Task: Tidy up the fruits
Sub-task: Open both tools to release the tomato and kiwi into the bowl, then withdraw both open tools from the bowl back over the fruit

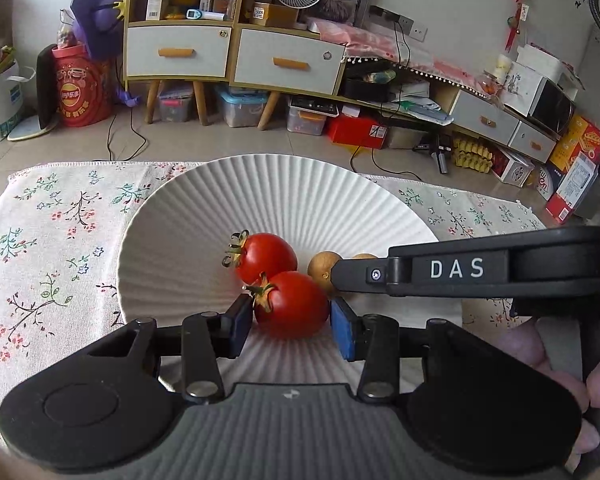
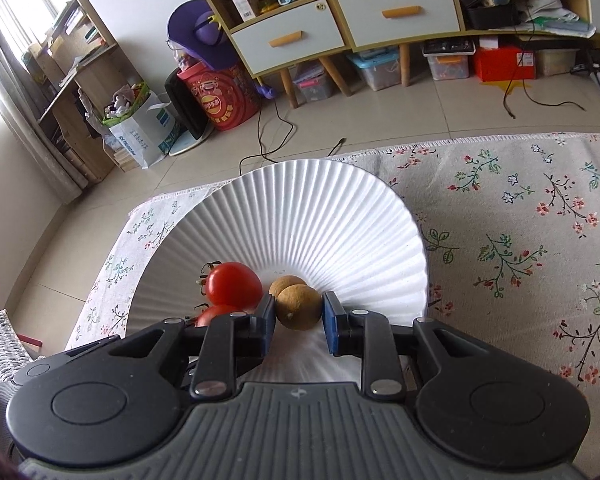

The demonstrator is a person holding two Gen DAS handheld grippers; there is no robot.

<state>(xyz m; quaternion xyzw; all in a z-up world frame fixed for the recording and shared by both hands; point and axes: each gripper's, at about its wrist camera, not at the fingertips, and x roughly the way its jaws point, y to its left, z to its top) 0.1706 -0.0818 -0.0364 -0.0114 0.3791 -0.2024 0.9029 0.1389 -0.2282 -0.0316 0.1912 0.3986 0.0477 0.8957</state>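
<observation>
Left gripper (image 1: 291, 318) jaws clamping tomato (image 1: 294, 305), ribbed plate (image 1: 260, 192)

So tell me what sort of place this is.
Likely a lived-in home living room: a drawer cabinet full of clutter, storage boxes on the tiled floor, and a floral tablecloth under the plate.

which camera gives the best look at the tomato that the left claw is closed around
The left wrist view. There the near tomato sits whole between the left claw pads, stem showing, on the white plate. In the right wrist view only a red sliver of it shows behind the right claw.
</observation>
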